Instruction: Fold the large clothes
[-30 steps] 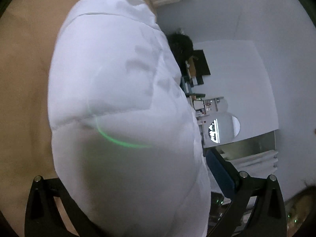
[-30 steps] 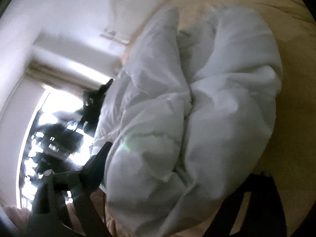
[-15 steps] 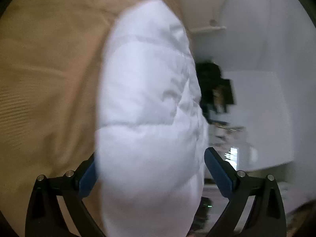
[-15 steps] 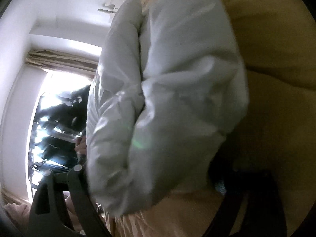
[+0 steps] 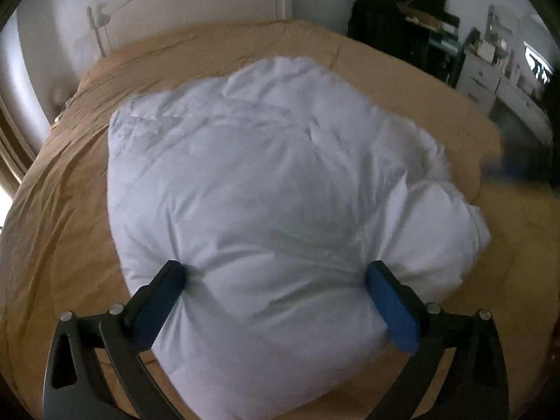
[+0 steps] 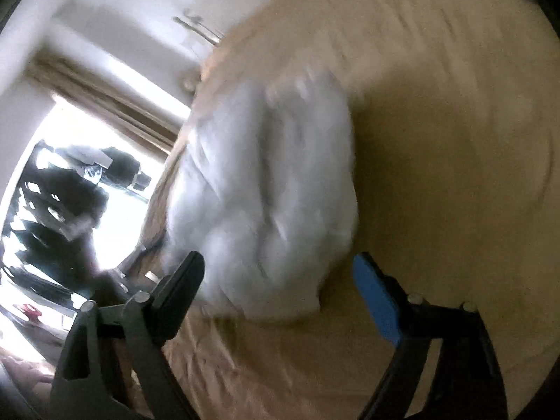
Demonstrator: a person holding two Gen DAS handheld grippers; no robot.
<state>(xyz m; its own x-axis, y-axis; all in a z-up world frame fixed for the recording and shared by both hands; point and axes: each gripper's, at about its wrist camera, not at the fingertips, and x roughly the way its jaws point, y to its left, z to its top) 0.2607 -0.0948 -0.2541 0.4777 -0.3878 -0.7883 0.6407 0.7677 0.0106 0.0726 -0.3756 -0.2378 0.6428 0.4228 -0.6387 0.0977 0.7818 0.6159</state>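
Note:
A bulky white padded garment (image 5: 266,189) lies bunched on a tan bed cover (image 5: 63,210). My left gripper (image 5: 276,280) has its jaws wide apart with the garment's near edge bulging between the blue pads; the pads press its sides. In the right wrist view the same white garment (image 6: 266,203) lies on the bed just ahead of my right gripper (image 6: 280,273), which is open and holds nothing. That view is blurred.
A white headboard (image 5: 196,3) stands at the far end of the bed. Dark bags and white drawers (image 5: 479,70) crowd the right side of the room. A bright window with curtains (image 6: 70,175) lies to the left in the right wrist view.
The garment has dropped from being held up to lying on the bed. Both grippers have swung to face the bed. The right gripper has let go and pulled back.

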